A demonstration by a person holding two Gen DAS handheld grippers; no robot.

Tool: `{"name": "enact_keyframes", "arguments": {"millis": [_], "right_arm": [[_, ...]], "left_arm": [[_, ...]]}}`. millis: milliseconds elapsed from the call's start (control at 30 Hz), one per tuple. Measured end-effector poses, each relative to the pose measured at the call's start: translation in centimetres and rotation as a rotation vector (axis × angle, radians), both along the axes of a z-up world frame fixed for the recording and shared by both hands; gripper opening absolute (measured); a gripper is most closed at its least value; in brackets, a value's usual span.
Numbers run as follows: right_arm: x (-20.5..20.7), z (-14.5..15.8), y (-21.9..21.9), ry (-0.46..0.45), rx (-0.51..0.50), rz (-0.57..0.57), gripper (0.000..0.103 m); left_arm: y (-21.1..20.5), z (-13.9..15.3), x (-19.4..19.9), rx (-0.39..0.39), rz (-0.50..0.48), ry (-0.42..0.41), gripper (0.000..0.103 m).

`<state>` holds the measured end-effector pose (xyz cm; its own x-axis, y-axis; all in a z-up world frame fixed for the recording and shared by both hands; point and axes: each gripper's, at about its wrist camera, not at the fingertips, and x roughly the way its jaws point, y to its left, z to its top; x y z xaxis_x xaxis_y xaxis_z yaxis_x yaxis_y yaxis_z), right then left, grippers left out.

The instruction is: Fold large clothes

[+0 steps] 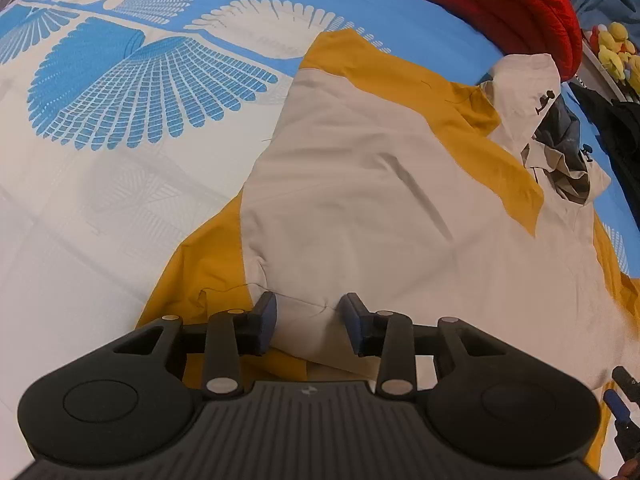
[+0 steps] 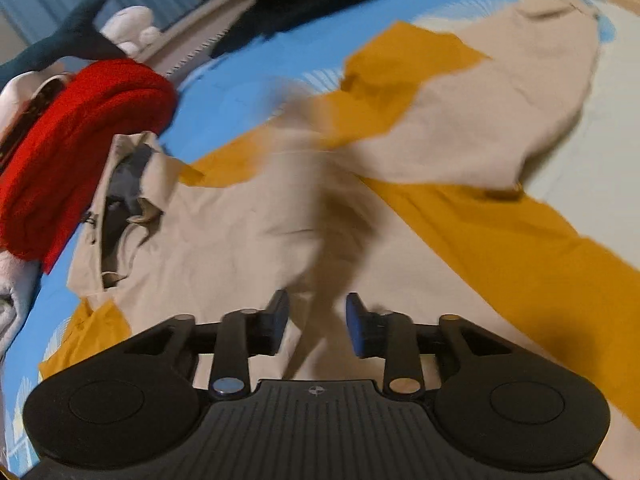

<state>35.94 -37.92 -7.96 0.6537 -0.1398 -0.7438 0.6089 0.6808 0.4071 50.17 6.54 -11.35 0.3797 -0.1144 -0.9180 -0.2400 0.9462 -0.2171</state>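
Left tongs (image 1: pixel 307 322) are held parted, empty, over the jacket (image 1: pixel 380 208) hem on the bed (image 1: pixel 80 208); its length runs ahead toward the collar. Right tongs (image 2: pixel 317 322), likewise parted and empty, hang over the chest; both seem equally near.

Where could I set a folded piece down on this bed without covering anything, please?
The widest bare stretch is the patterned bedspread left of the beige-and-mustard jacket. The far right is crowded: the red blanket lies close to the jacket's collar, with yellow plush toys beyond. Both grippers, left gripper and right gripper, hover open over the jacket.
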Motion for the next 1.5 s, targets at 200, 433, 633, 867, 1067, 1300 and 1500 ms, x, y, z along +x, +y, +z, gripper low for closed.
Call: {"name": "enact_keyframes", "arguments": {"millis": [200,433,633,867,1067,1300,1500], "right_arm": [[0.9,-0.9,-1.2,0.02,0.054,0.008,0.043],[0.7,-3.2,-3.9,0.066,0.178,-0.098,0.042],[0.6,-2.5,-4.2,0.02,0.159,-0.092,0.002],[-0.2,0.0,-2.7,-0.047,0.04,-0.135,0.0],[-0.8,0.2,-3.8,0.013,-0.05,-0.233,0.003],[0.3,0.1,-4.2,-0.113,0.046,-0.095,0.033],[1.6,-3.3,-5.3,0.089,0.142,-0.07,0.033]], "left_arm": [[0.1,0.0,0.1,-0.007,0.002,0.001,0.043],[0.3,0.1,0.1,-0.014,0.002,0.002,0.043],[0.2,0.1,0.1,-0.015,0.0,0.002,0.044],[-0.8,0.4,0.0,0.033,-0.027,-0.015,0.044],[-1.4,1.2,0.0,0.062,-0.047,-0.05,0.049],[-2.4,1.8,0.0,0.11,-0.089,-0.093,0.049],[-2.1,1.0,0.1,0.094,-0.083,-0.062,0.051]]}}
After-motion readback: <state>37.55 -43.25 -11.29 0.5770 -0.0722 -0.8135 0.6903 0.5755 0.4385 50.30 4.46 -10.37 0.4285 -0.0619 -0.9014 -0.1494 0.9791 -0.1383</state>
